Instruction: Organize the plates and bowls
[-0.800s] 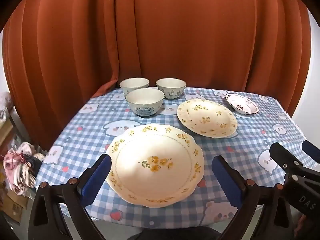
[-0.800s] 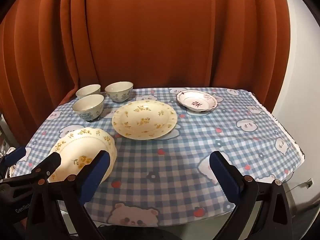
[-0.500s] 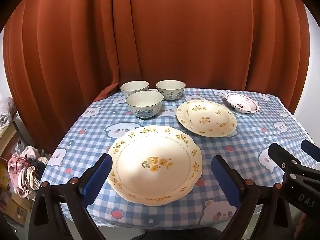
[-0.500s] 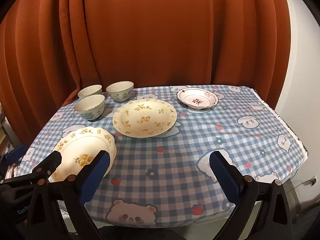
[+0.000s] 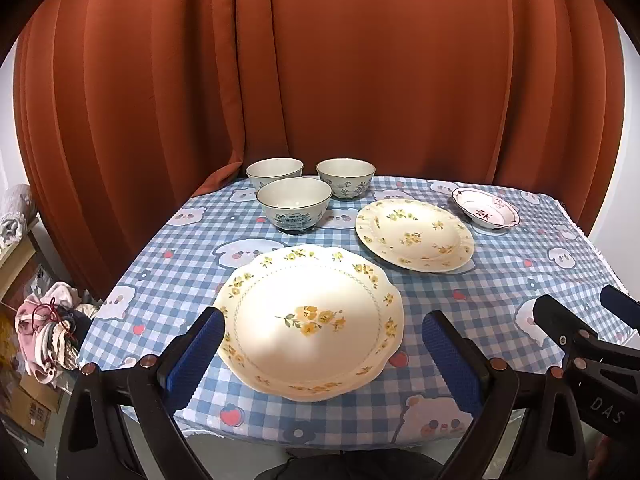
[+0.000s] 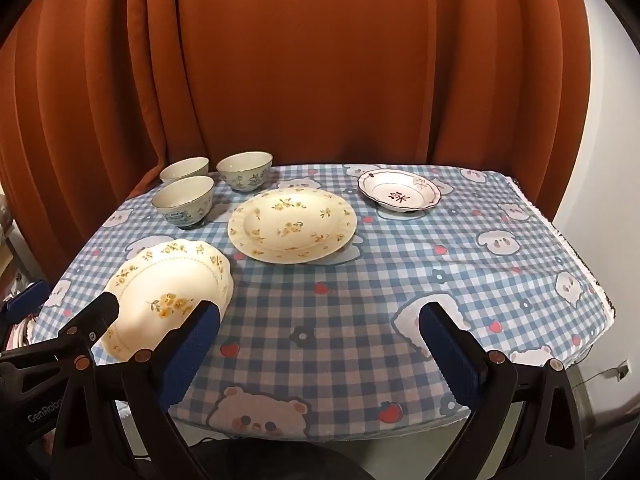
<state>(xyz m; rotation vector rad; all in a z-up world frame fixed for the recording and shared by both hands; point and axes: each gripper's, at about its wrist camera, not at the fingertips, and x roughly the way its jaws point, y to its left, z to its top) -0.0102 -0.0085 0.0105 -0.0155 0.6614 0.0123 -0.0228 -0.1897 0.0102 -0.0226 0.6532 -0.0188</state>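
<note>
A scalloped plate (image 5: 310, 322) lies low in the frame's centre on the checked tablecloth (image 5: 500, 280), a round plate (image 5: 414, 234) and small dish (image 5: 486, 208) to its upper right, three bowls (image 5: 294, 206) above. The left gripper (image 5: 324, 344) and right gripper (image 6: 320, 340) hover with jaws wide apart, empty.

The right tool (image 5: 600, 360) reads "DAS"; the left tool (image 6: 48, 344) reads "GenRob", cut off.
</note>
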